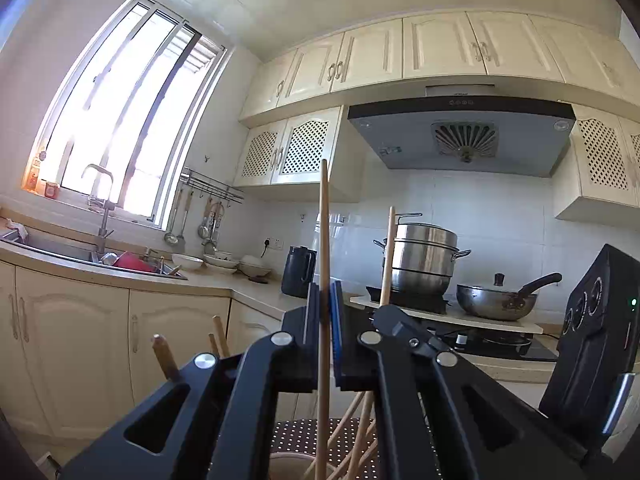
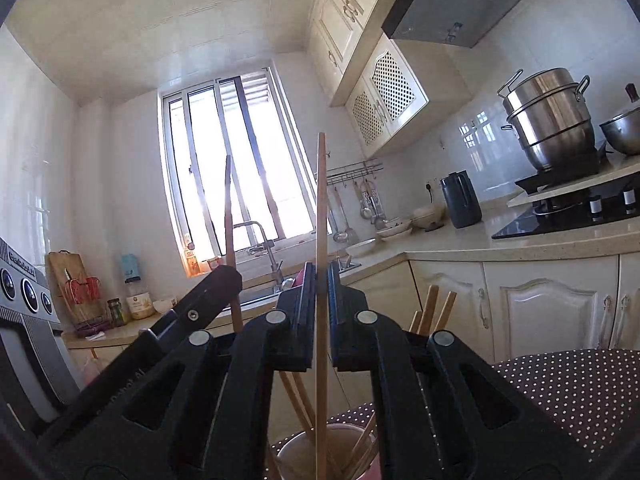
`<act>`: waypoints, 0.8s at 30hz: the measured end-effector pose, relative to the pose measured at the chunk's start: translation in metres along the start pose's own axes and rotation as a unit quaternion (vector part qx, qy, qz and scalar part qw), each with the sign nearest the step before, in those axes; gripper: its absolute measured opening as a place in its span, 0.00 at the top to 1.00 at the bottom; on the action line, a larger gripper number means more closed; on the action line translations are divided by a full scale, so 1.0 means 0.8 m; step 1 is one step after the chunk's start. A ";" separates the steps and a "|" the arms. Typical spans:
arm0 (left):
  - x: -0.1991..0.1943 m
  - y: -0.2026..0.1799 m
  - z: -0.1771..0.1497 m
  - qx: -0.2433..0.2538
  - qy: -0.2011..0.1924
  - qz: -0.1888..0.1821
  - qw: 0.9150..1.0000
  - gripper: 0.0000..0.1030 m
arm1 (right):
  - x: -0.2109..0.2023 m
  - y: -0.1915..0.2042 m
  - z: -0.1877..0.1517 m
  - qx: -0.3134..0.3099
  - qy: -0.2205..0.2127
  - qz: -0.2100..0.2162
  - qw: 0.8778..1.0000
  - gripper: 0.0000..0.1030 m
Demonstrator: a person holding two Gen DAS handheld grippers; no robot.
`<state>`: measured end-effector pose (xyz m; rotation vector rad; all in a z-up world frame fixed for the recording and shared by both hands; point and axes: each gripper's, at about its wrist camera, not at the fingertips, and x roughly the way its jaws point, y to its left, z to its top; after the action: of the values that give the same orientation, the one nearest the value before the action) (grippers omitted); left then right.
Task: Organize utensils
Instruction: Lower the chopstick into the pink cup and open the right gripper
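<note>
Left wrist: my left gripper clenches one slim wooden chopstick, upright | right wrist: my right gripper clamps another chopstick, upright | round pale cup below holds more loose wooden sticks | cup sits on dotted brown cloth.

Taking the cup as landmark: it stands on the dotted cloth, with several chopsticks leaning in it. Directly above it the right gripper clamps one upright chopstick. Left of that, the left gripper clamps another chopstick. Behind the cup runs the counter, with the kettle on it.
</note>
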<state>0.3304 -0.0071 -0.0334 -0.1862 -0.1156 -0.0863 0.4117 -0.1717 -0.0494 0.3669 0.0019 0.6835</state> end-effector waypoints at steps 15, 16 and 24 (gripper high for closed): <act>0.009 0.012 -0.036 -0.002 0.037 0.008 0.999 0.95 | -0.006 -0.007 -0.030 -0.013 0.034 0.009 0.999 0.94; 0.009 0.011 -0.038 0.003 0.041 0.009 0.999 0.95 | -0.008 -0.007 -0.030 -0.014 0.039 0.010 0.999 0.94; -0.007 0.009 -0.046 0.027 0.080 0.011 0.996 0.95 | -0.027 0.001 -0.041 -0.028 0.067 0.001 0.997 0.94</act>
<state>0.3297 -0.0066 -0.0713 -0.1258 0.0431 -0.0758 0.3902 -0.1739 -0.0827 0.2662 0.1095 0.7076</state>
